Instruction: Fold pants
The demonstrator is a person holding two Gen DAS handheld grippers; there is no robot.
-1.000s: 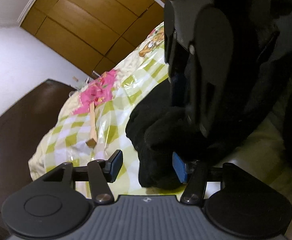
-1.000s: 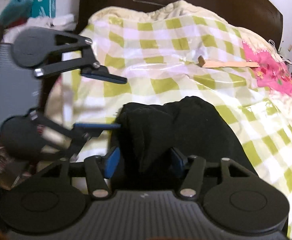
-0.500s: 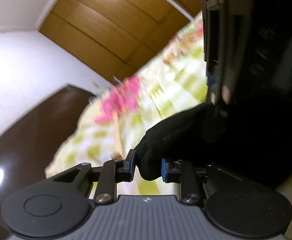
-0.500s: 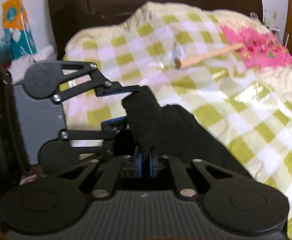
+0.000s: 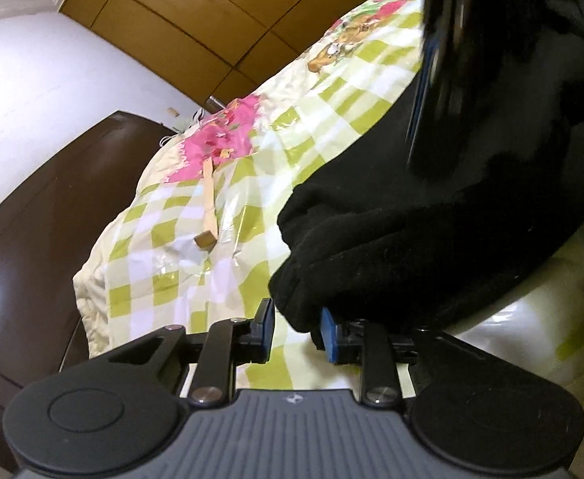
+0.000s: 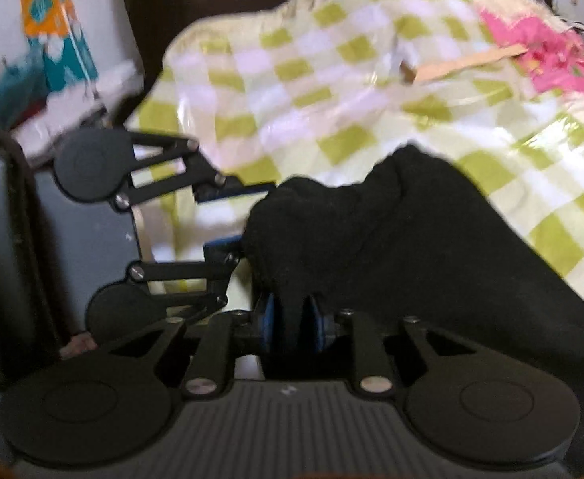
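Now, far left in the right wrist view, an orange and teal package sits by the wall, its print too blurred to read. Next comes the left claw, seen side-on, its fingers spread with the edge of the black pants between them. In its own view the left claw shows blue pads; the right pad touches the fabric, the left pad stands just clear of it, so the jaws are parted around the hem rather than pinching. Moving right, the right claw has its blue pads pressed together on a fold of the pants, gripping it tight. The pants lie bunched on the bed, over a green and white checked cover with a pink printed patch. A pale wooden stick rests on the cover, well apart from the pants. Behind the bed stands a dark headboard, with wooden panelling up top.
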